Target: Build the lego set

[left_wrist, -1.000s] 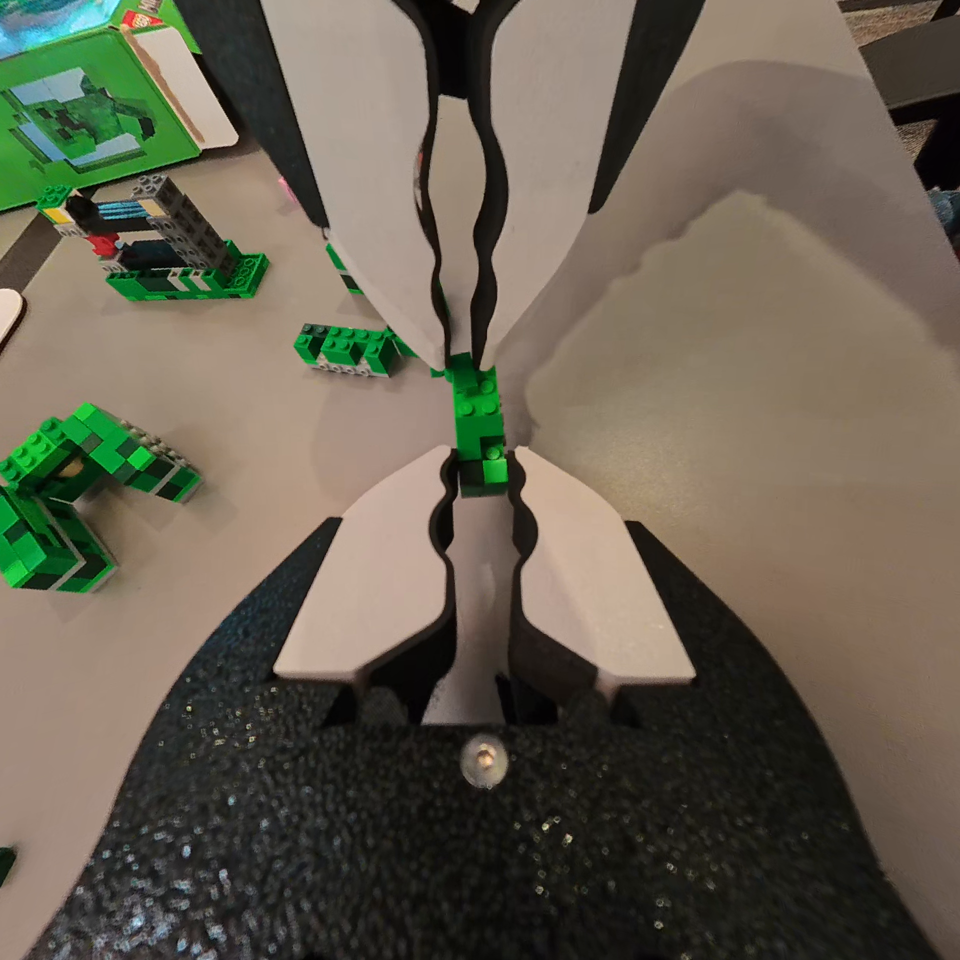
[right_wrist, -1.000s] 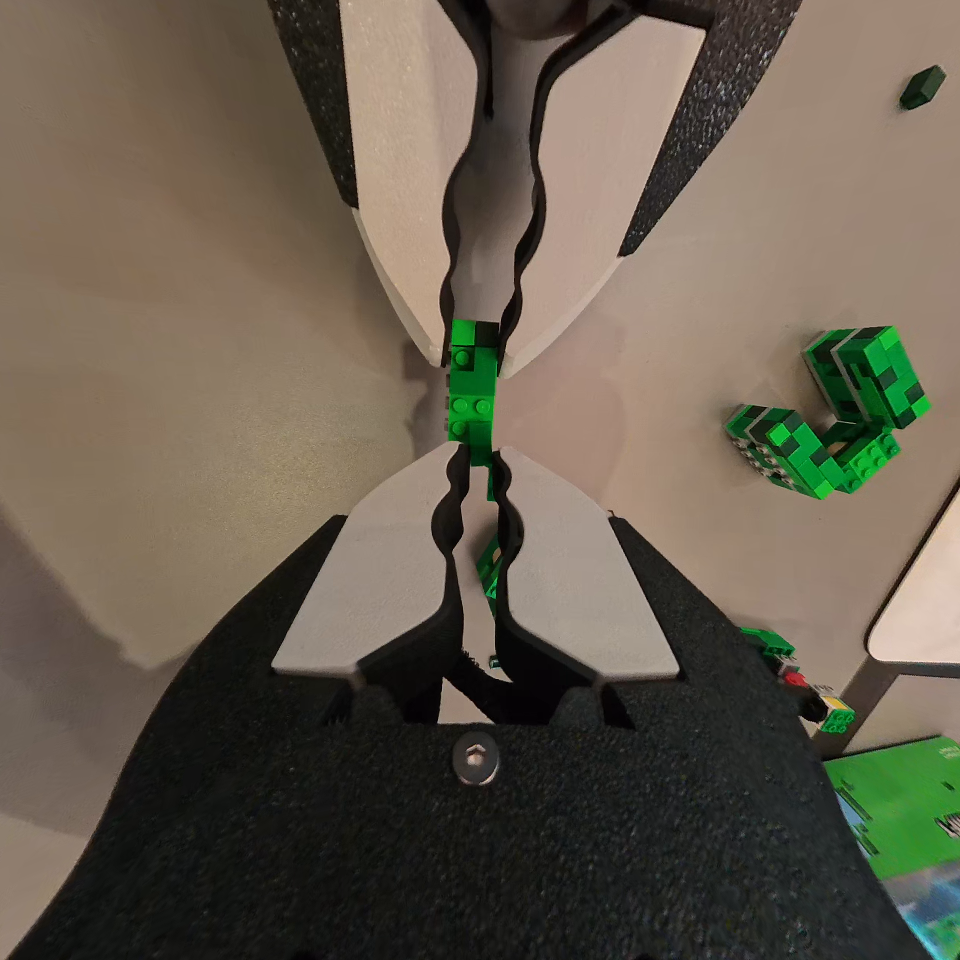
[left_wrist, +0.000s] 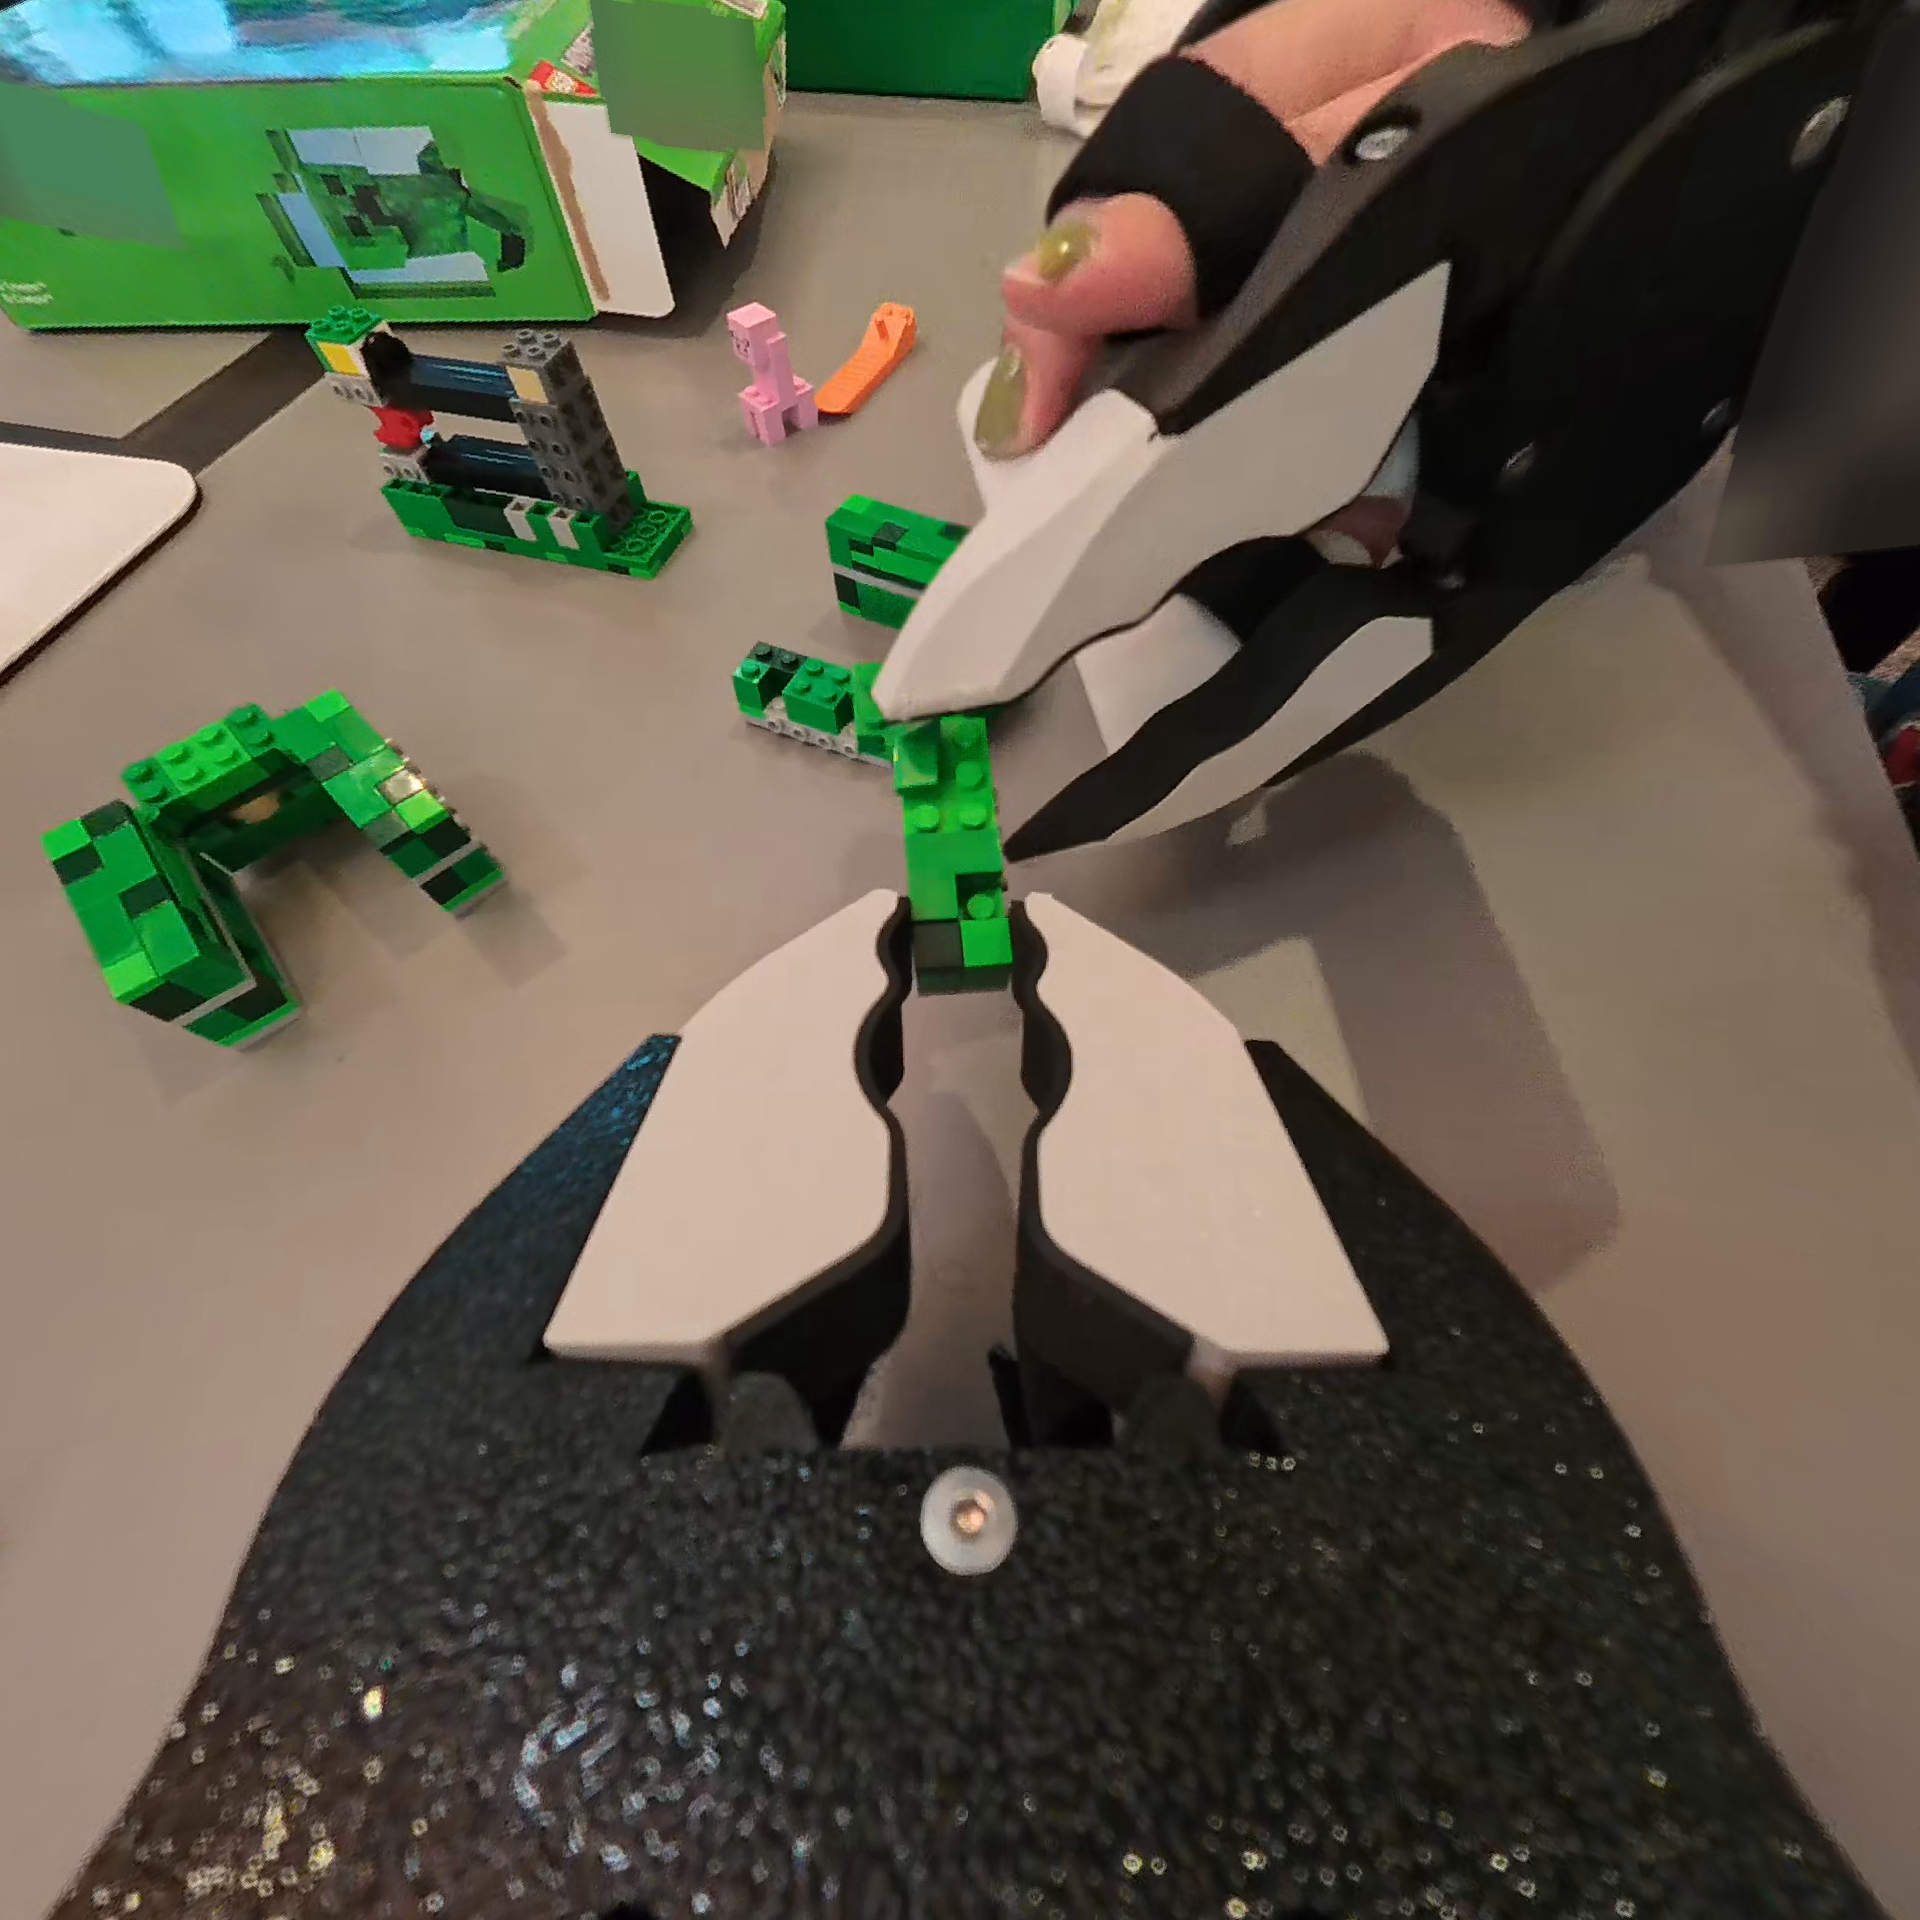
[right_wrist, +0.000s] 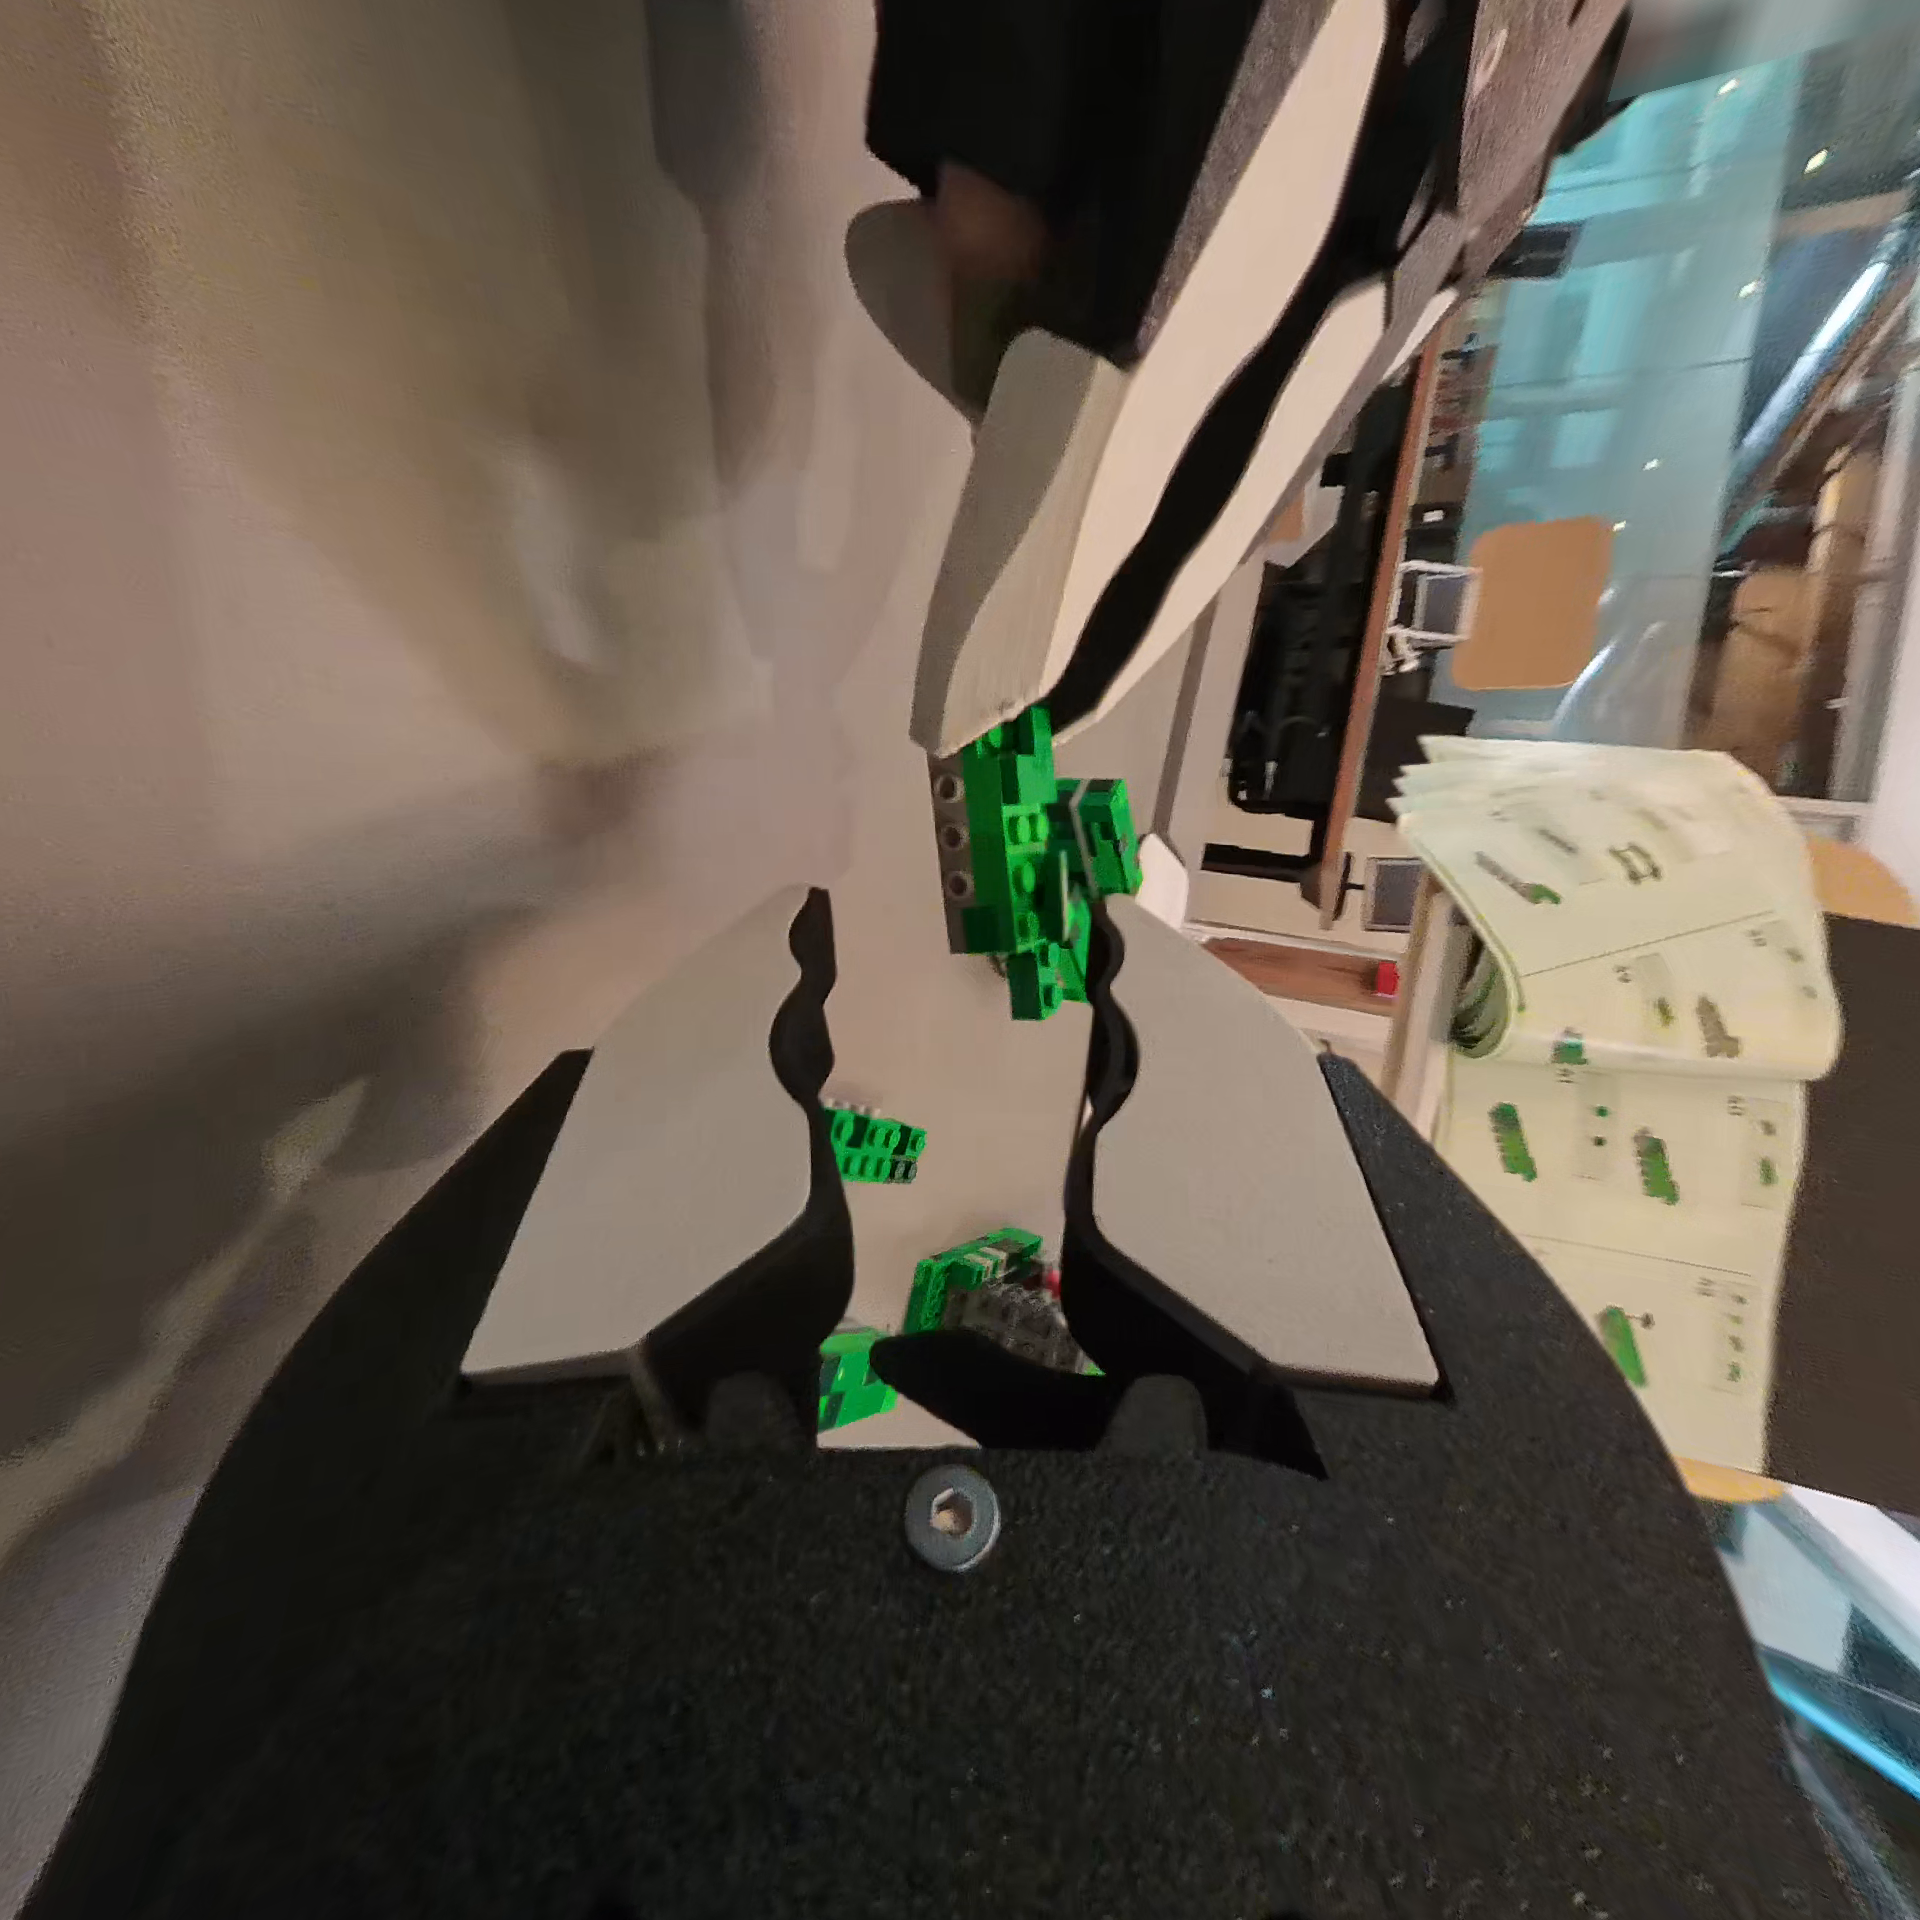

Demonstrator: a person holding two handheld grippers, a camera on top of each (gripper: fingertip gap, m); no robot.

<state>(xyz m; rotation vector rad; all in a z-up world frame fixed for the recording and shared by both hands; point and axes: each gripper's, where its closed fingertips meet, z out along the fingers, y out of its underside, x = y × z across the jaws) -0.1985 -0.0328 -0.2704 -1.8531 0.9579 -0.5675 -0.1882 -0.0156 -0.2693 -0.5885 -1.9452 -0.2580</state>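
Above a grey table [left_wrist: 1455, 1039], the left gripper [left_wrist: 958, 914] is clamped on the near end of a small green brick stack [left_wrist: 951, 831], holding it clear of the surface. The right gripper [left_wrist: 935, 774] comes in from the right, its jaws spread around the stack's far end without pinching it. Other green builds [left_wrist: 239, 852] and the set's box [left_wrist: 312, 208] lie well apart to the left. To do this step well, probably keep the left grip firm and level while the right closes squarely, avoiding a twist.
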